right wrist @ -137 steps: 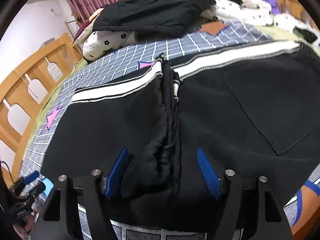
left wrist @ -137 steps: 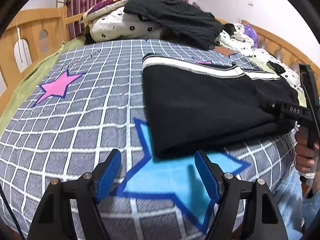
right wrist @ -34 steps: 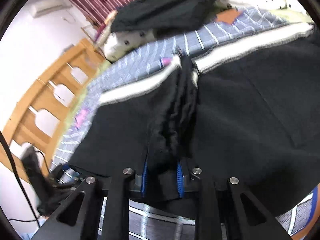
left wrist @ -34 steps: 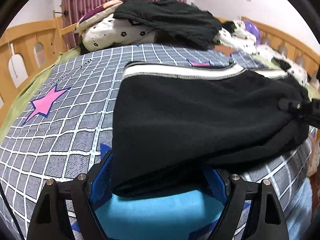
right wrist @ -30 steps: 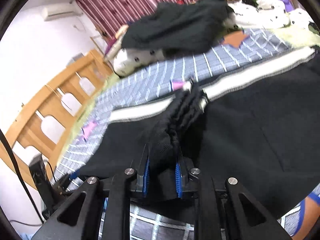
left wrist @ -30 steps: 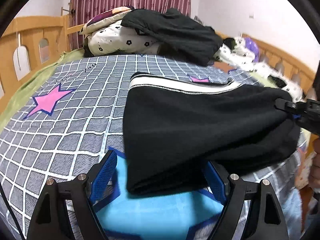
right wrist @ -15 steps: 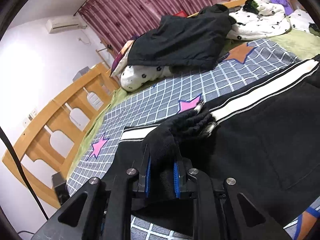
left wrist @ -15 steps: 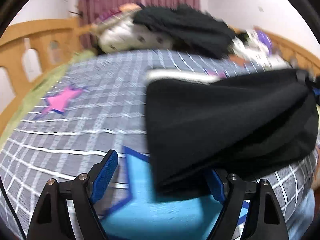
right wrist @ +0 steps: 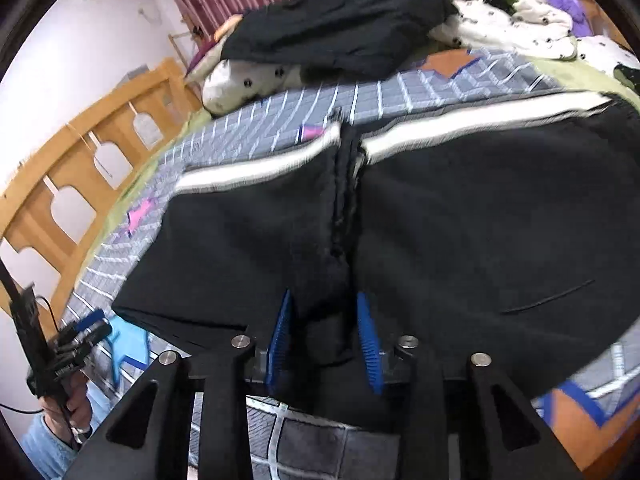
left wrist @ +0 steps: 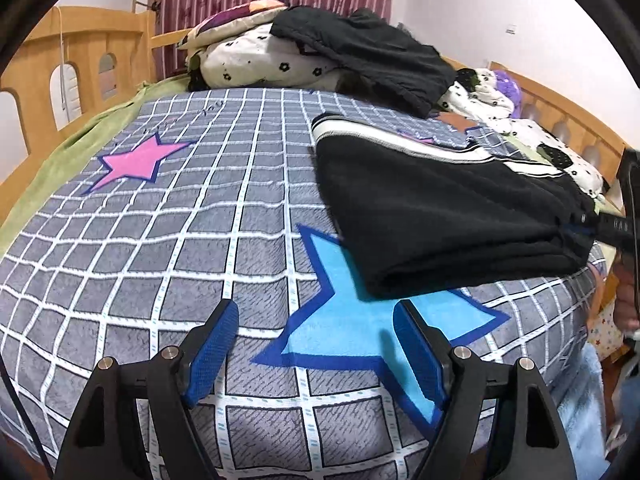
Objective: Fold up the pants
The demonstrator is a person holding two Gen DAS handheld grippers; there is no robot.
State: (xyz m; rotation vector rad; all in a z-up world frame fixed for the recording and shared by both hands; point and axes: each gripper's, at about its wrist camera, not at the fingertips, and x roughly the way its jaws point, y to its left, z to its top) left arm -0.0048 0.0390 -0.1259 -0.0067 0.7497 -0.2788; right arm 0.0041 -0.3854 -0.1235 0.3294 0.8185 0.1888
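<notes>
The black pants (left wrist: 440, 208) with a white waistband stripe lie folded on the bed's grey checked cover (left wrist: 200, 208). My left gripper (left wrist: 316, 348) is open just in front of the near folded edge, over a blue star, with nothing between its fingers. In the right wrist view the pants (right wrist: 480, 220) fill the picture. A bunched ridge of fabric (right wrist: 340, 208) runs up from my right gripper (right wrist: 325, 340). Its jaws are opening; the ridge sits between the blue pads, which no longer pinch it. The left gripper (right wrist: 86, 328) shows at lower left, the right gripper (left wrist: 616, 224) at the right edge.
A pile of flowered bedding (left wrist: 260, 56) topped by another black garment (left wrist: 368, 48) lies at the head of the bed. Wooden bed rails (left wrist: 68, 64) run along the left and the right (left wrist: 568, 120). A hand (right wrist: 76, 408) holds the left gripper.
My right gripper's pads have spread off the fabric ridge they pinched, and the lifted ridge has come down. The left gripper has drawn back; the pants' edge is no longer between its fingers.
</notes>
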